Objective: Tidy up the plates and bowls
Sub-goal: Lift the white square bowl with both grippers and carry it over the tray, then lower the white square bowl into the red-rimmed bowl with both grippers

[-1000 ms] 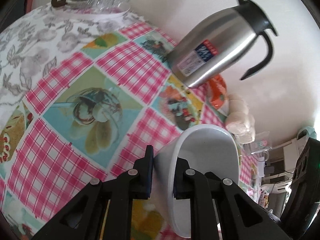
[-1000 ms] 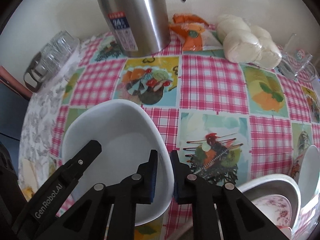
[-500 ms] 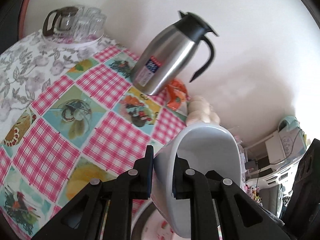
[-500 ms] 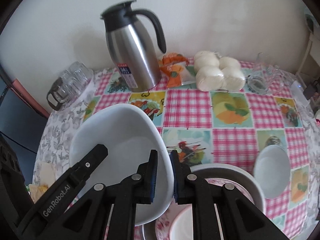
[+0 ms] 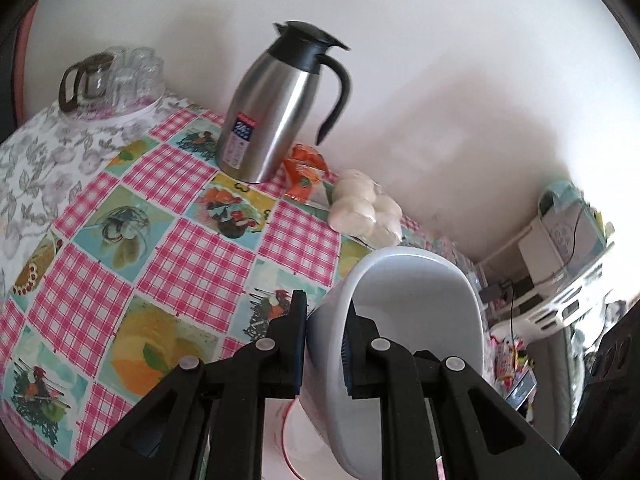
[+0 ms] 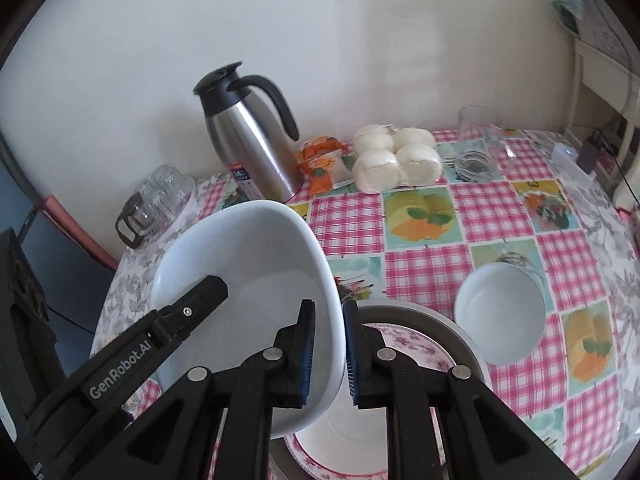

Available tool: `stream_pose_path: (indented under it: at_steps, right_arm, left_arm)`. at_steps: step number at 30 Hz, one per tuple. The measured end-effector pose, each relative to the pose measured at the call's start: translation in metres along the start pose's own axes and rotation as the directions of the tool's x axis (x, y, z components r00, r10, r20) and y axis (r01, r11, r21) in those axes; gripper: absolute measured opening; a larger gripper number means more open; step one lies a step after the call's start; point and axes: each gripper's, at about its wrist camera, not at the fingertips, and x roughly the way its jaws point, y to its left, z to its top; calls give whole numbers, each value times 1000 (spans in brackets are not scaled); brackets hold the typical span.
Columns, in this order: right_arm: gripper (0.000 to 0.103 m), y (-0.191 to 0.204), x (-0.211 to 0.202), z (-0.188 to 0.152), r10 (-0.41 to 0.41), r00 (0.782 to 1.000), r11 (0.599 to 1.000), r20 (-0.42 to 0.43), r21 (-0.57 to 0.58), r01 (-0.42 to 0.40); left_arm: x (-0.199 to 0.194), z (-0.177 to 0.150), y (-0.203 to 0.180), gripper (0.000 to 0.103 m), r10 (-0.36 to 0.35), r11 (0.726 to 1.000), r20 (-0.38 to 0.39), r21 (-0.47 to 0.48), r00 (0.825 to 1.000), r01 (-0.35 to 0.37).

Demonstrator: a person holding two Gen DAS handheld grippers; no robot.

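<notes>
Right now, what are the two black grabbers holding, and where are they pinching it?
Both hold one big white bowl. The left gripper and the right gripper each pinch its rim, on opposite sides, one pad inside and one outside.

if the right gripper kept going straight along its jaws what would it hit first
Probably the floral plate inside the grey dish, just beyond the right gripper, which is clamped on the big white bowl. Depth is unclear, so this is a guess.

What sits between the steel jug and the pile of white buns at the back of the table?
An orange snack packet lies between the steel jug and the white buns, by the wall. Both wrist views show it.
</notes>
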Motion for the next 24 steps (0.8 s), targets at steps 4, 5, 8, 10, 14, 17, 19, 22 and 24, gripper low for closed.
stream_pose_path:
  at_steps: [4,5,8,10,14,17,19,22,24]
  right_arm:
    - [16,-14,-6,-7,16,1000,999,7,42,-17]
    - [16,-16,-6,-8,21,1000,999,9,48,-21]
    - [16,-24,-9,-11,31,999,997,14,66,-31]
    - [16,-28,-11,-14,34,999,997,10,67,-35]
    - [16,-34,-13,-21,52,999,996,2,78,-52]
    - [16,-37,-14,-24,73,997,994,-3,86,-73]
    - [16,-38,-15,-26,82,997,993,-5,88,-81]
    - [18,-38,-15,-27,94,995,992,-12,85,-93]
    - [18,-38,-13,-28,97,995,992,-23,83,-94]
  left_arm:
    - [-3,-7,-13,16,12,999,2,44,1000,-12]
    - [-3,-8,-16,16,14,999,1,52,1000,-14]
    - [-3,-12,-20,16,7,998,-8,64,1000,-6]
    - [-3,-15,-23,16,9,997,-15,73,1000,-7]
    - [-4,-18,-26,16,11,996,-21,85,1000,-10]
    - [-6,-21,-28,17,19,996,-19,92,1000,-17]
    - [-8,-22,-29,17,24,995,-16,99,1000,-22]
    - [-9,-24,-29,17,36,994,-16,105,999,-35]
    - [-9,-26,-28,17,37,994,-22,103,999,-34]
